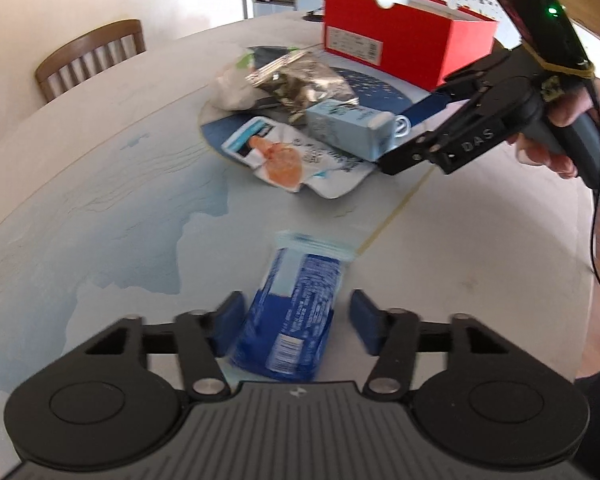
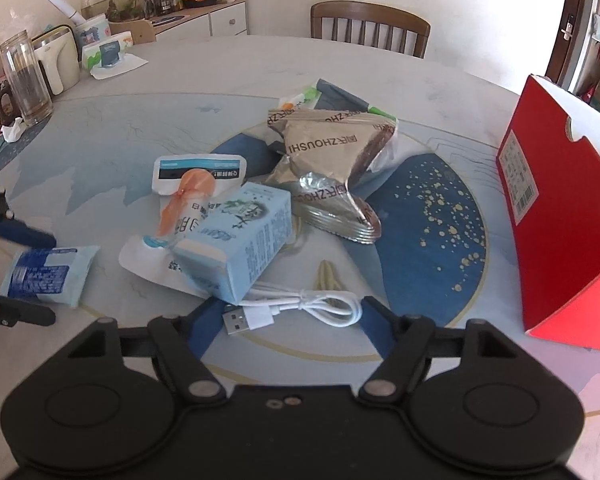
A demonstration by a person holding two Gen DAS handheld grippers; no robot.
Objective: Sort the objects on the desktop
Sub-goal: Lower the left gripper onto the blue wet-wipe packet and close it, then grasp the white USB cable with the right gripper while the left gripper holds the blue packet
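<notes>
My left gripper is open, its blue pads on either side of a blue snack packet lying on the table; the packet also shows in the right wrist view. My right gripper is open over a white USB cable, beside a light blue carton. A white pouch with an orange picture, a silver foil bag and a red box lie beyond. In the left wrist view the right gripper hovers by the carton.
A jar, a white dispenser and other clutter stand at the table's far left. Wooden chairs stand behind the table. The round blue mat lies under the pile.
</notes>
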